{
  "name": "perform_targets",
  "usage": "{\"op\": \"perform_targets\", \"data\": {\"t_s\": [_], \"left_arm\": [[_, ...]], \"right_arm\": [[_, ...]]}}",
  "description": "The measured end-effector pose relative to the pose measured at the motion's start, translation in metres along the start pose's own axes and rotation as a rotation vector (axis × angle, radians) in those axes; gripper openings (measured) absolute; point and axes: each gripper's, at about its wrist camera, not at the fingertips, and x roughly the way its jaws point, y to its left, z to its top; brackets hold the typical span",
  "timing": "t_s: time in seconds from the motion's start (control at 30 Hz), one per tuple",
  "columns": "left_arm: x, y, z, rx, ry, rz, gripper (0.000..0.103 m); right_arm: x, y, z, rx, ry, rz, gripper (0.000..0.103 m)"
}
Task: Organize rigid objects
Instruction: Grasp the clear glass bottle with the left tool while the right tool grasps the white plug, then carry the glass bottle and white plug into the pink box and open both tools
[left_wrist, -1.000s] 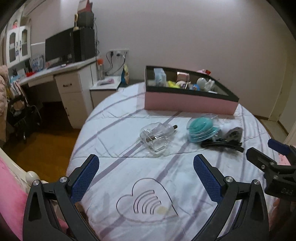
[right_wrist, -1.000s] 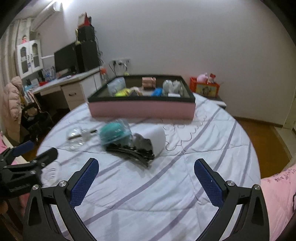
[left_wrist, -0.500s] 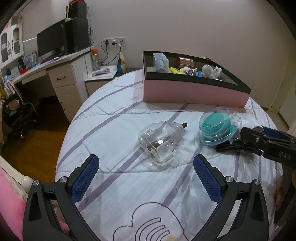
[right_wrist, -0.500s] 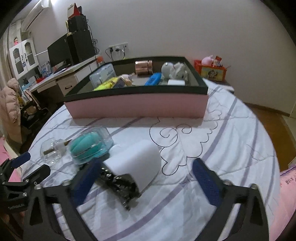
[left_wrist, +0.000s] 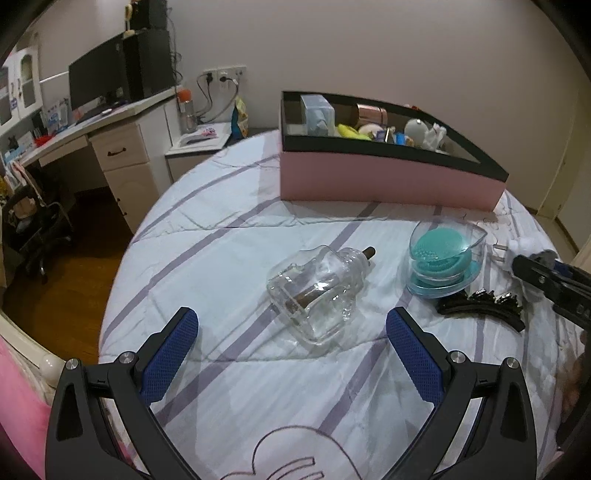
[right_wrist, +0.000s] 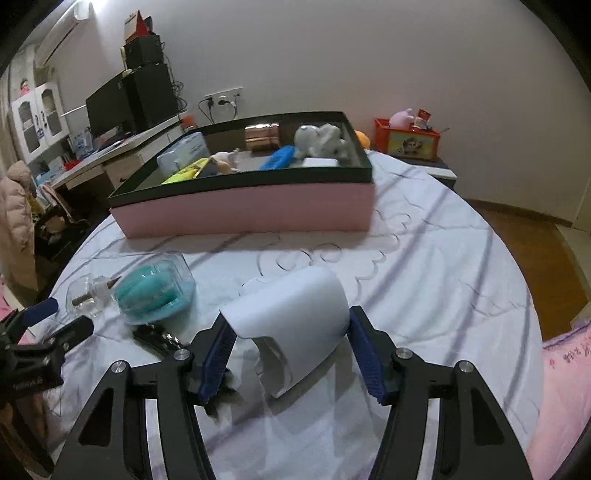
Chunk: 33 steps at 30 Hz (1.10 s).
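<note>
On the striped bedspread lies a white plug-in device (right_wrist: 291, 317), with my right gripper (right_wrist: 291, 343) around it. Its jaws are closing and both blue pads touch the device's sides. A black hair clip (left_wrist: 480, 314) lies just left of it, beside a teal item in a clear case (left_wrist: 441, 266). A clear glass bottle (left_wrist: 317, 291) lies on its side ahead of my left gripper (left_wrist: 291, 354), which stands open and holds nothing. The pink box with a black rim (left_wrist: 388, 181) sits further back and holds several items.
A desk with a monitor (left_wrist: 99, 77) and a nightstand (left_wrist: 199, 147) stand beyond the bed's left edge. An orange box (right_wrist: 406, 142) sits on a low table at the back right. Wooden floor shows on both sides of the bed.
Both grippers have moved forward and down towards the objects. The right jaws have narrowed from wide open to touching the white device. The left jaws stay open, now nearer the glass bottle.
</note>
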Motion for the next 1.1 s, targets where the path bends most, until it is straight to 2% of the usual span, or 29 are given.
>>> {"op": "perform_targets", "data": {"t_s": [0.2, 0.27, 0.3, 0.33, 0.4, 0.5, 0.67, 0.8, 0.97, 1.1], "left_arm": [[0.011, -0.005, 0.011, 0.041, 0.027, 0.017, 0.103], [0.014, -0.003, 0.012, 0.037, 0.041, 0.018, 0.090], [0.014, -0.003, 0.012, 0.034, 0.038, 0.015, 0.073], [0.013, -0.002, 0.012, 0.035, 0.033, 0.007, 0.063], [0.010, -0.004, 0.011, 0.048, 0.023, -0.010, 0.054], [0.004, -0.008, 0.009, 0.053, -0.002, 0.009, 0.054], [-0.013, -0.020, 0.012, 0.049, -0.033, -0.020, 0.054], [-0.037, -0.039, 0.018, 0.063, -0.093, -0.049, 0.054], [-0.064, -0.059, 0.019, 0.092, -0.140, -0.070, 0.054], [-0.087, -0.068, 0.019, 0.108, -0.185, -0.055, 0.054]], "right_arm": [[-0.001, -0.012, -0.002, 0.029, 0.007, 0.014, 0.062], [0.002, -0.012, -0.002, 0.032, 0.013, 0.017, 0.062], [0.002, -0.012, -0.002, 0.033, 0.015, 0.018, 0.062], [0.001, -0.012, -0.002, 0.033, 0.014, 0.019, 0.062], [0.002, -0.012, -0.003, 0.033, 0.014, 0.020, 0.062], [0.002, -0.011, -0.003, 0.028, 0.012, 0.016, 0.062], [-0.006, -0.003, -0.004, 0.006, -0.019, -0.005, 0.062], [-0.018, 0.008, -0.004, -0.012, -0.055, 0.006, 0.062], [-0.042, 0.025, -0.004, -0.037, -0.104, 0.043, 0.062], [-0.066, 0.032, -0.003, -0.051, -0.149, 0.057, 0.062]]}}
